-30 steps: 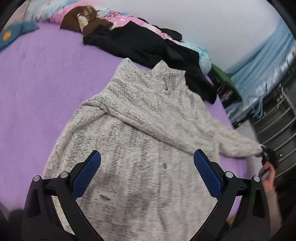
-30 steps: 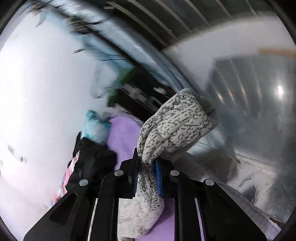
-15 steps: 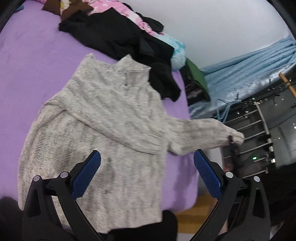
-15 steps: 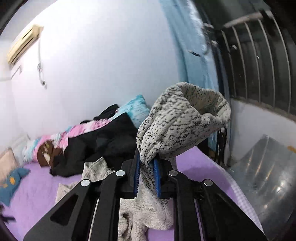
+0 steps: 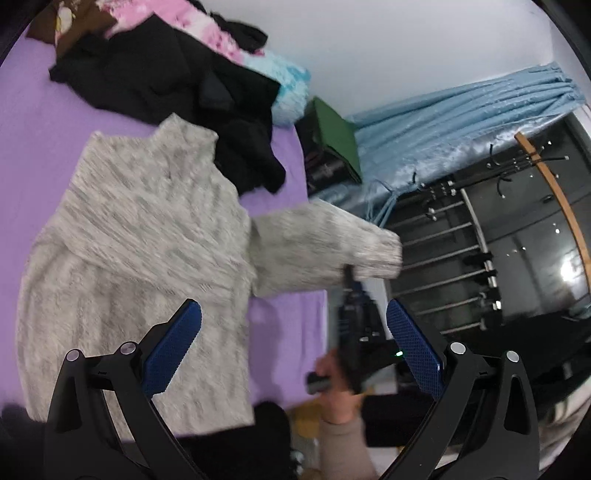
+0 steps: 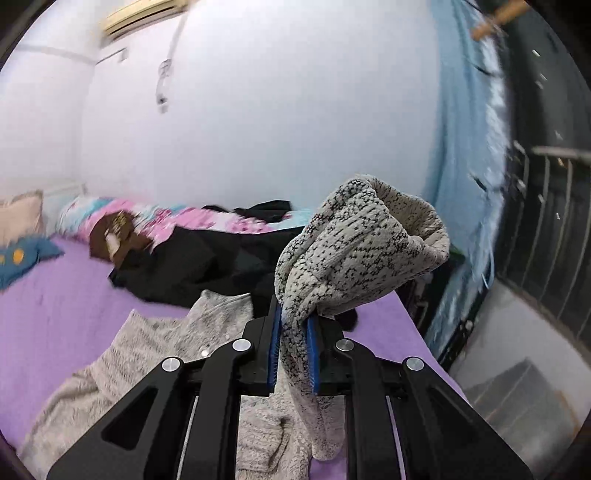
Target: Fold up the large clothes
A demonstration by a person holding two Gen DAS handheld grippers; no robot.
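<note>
A large grey-and-white knit sweater (image 5: 140,236) lies spread on the purple bed (image 5: 33,122), collar toward the far clothes pile. Its right sleeve (image 5: 325,247) is lifted off the bed toward the right. My right gripper (image 6: 293,347) is shut on the sleeve's cuff (image 6: 362,251), which bulges above the blue pads. In the left wrist view the right gripper (image 5: 349,280) shows as a dark tool in a person's hand (image 5: 336,384) at the sleeve end. My left gripper (image 5: 291,347) hangs open above the sweater's near right edge, holding nothing.
A pile of black garments (image 5: 177,81) and pink bedding (image 5: 192,22) lies along the far side of the bed by the white wall. A light blue curtain (image 5: 461,122), a green bag (image 5: 332,136) and a dark window grille (image 5: 454,258) stand right of the bed.
The right gripper swung the cuff up and inward over the bed while rolling upright. The left gripper rose and tipped up, so the sweater looks farther and the right gripper's hand came into view.
</note>
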